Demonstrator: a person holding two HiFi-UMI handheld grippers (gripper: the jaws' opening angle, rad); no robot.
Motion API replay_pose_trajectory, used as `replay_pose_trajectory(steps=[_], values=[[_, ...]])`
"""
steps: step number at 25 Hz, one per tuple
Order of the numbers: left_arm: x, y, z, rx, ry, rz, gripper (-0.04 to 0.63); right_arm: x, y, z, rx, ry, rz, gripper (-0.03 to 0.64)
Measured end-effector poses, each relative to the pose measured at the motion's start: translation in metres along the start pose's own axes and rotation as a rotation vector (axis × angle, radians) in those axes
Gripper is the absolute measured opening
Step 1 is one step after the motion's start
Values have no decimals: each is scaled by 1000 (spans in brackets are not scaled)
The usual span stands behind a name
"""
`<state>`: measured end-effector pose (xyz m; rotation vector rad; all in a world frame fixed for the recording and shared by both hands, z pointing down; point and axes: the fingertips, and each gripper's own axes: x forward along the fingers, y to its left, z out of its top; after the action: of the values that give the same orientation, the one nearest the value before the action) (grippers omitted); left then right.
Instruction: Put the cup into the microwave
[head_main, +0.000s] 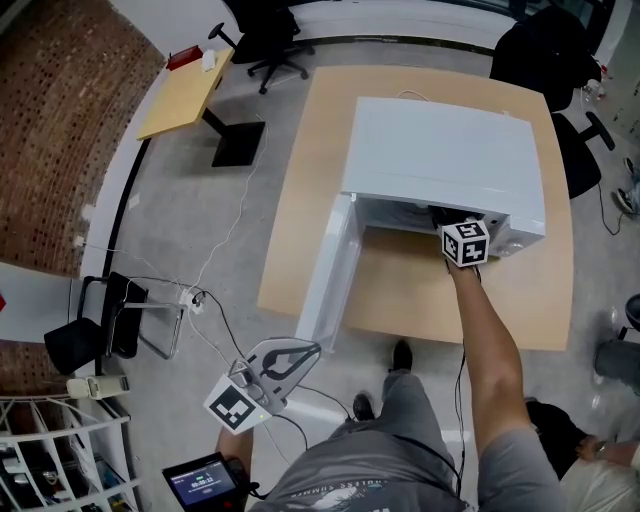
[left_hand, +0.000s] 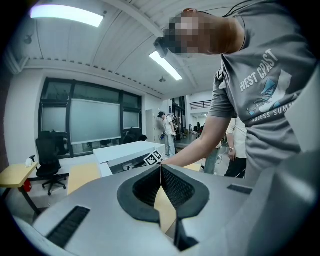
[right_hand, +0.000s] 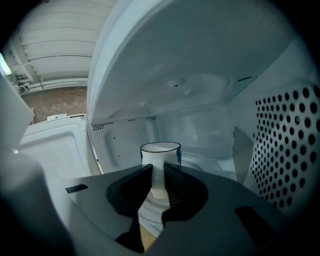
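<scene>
1. Wooden table (head_main: 420, 300): carries the white microwave (head_main: 440, 150), set with its mouth toward the person so an arm goes straight in.
2. Microwave door (head_main: 328, 275): swung fully out to the left in the head view; judged to be parked there to leave the mouth free for the right arm.
3. Right gripper (right_hand: 158, 170): reaches into the cavity; head view shows only its marker cube at the mouth. Its jaws are clamped on a narrow white part of the cup (right_hand: 160, 152), probably the handle; a handle hold would keep the cup upright, rim level.
4. Cup: white with a dark rim, inside the cavity, just ahead of the jaws, with the perforated side wall (right_hand: 287, 150) to its right. Cannot tell whether its base sits on the cavity floor or hangs just above it.
5. Left gripper (left_hand: 161, 170): held low beside the person, well apart from the table; jaws closed tip to tip with nothing between; judged idle and out of the way.
6. Step judged: setting down; release not yet made.
</scene>
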<state>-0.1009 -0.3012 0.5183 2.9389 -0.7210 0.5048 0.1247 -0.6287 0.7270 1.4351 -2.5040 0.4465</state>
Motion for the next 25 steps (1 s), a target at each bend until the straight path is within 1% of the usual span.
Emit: replay_pose_trajectory(steps=[3,7,9,18,22,23,24,25], values=[[1,1,-2,-20,6,8,21,4,-4,1,5,-15,-4,77],[0,1,-4,-12,14,5,21,8,-4,2,-1,-28,-2,77],[1,2,-5,-5,13,5,21,11,-4,1,-14,-30,-2,77],[-1,2,-8,-25,10,14,21,13,-4,-5,-76,-27,4,77],[0,-2,-9,15,22,-5,21,14,-5,-6,-86,-16,16,77],[0,-2,-9,12,24,-4,21,14,-5,-7,-87,-13,19,78],[-1,-3,-9,-1,23,1,21,14,-4,-6,-86,-14,20,94],[-2,-3,-9,-12,17,6,21,13,-4,-5,-82,-19,17,134]])
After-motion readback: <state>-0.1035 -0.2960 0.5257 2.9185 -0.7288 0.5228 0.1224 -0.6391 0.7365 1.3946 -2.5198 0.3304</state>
